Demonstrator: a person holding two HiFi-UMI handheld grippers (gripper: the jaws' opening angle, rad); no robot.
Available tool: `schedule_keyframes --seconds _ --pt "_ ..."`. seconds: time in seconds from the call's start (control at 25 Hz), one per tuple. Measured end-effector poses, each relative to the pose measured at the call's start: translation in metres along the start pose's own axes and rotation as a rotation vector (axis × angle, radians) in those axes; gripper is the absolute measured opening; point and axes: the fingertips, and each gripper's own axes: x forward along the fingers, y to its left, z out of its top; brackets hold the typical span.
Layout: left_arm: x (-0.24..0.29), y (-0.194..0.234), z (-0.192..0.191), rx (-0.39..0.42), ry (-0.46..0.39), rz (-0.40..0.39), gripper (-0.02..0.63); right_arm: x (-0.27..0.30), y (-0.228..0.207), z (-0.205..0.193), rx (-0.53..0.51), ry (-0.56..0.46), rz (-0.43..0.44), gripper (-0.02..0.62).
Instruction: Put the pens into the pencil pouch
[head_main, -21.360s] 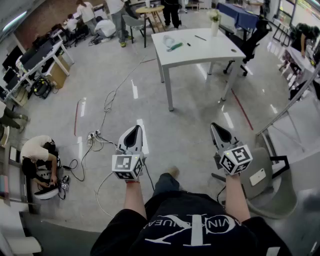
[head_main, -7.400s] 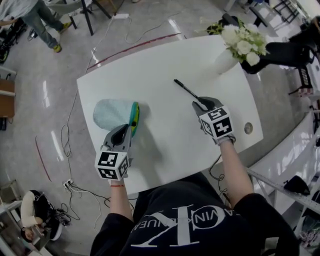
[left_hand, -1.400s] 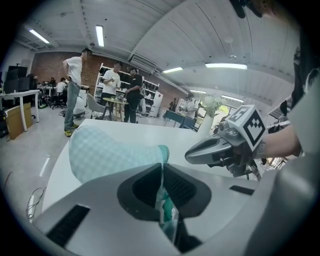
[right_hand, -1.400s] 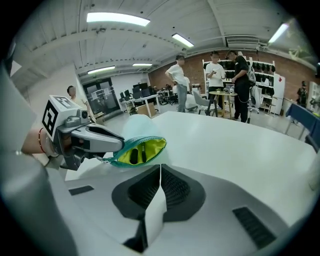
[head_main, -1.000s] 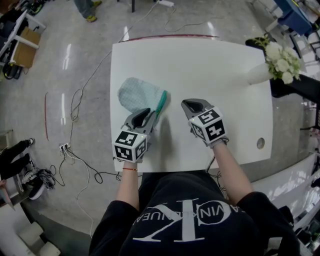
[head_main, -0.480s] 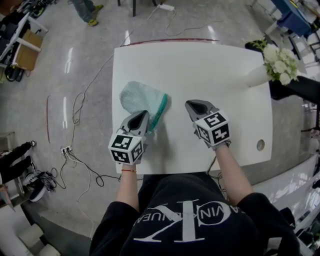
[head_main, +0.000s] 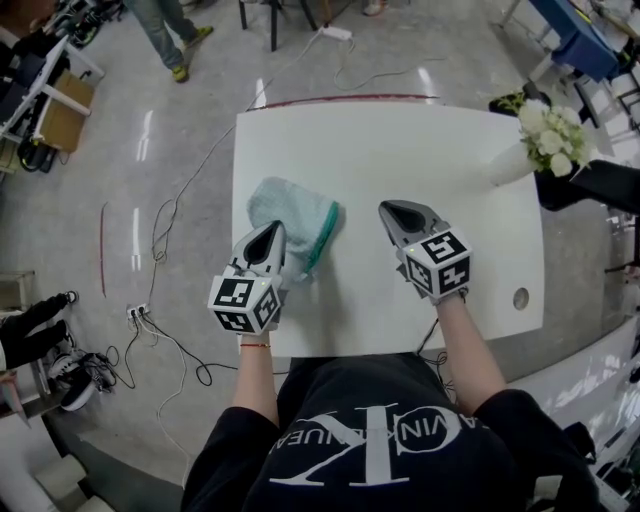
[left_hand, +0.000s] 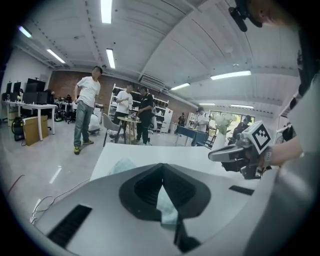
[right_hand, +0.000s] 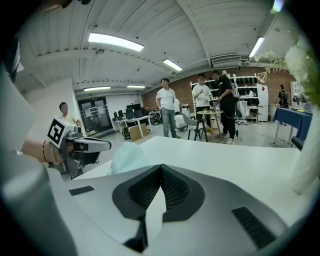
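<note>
A white bench (head_main: 400, 150) stands on a glossy grey floor (head_main: 150, 150) strewn with cables (head_main: 165, 330), in an open workroom where people (left_hand: 85, 112) stand by other tables. A vase of white flowers (head_main: 545, 140) sits at the bench's upper right. The person's black shirt (head_main: 370, 440) carries a large white monogram, its small lettering unreadable. The pale teal pencil pouch (head_main: 300, 215) lies left of centre. The left gripper (head_main: 270, 238), jaws apart a second ago, now has them together over the pouch's near edge. The right gripper (head_main: 396, 213) is closed and empty. Both have risen. The pen seen earlier no longer shows.
</note>
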Motion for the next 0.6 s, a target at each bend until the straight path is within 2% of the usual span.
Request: schedule_keyframes --seconds 0.6 --pt "-0.026 0.010 0.057 0.044 -0.162 0.051 0.003 -0.027 0.004 0.053 -0.024 -0.150 -0.004 0.009"
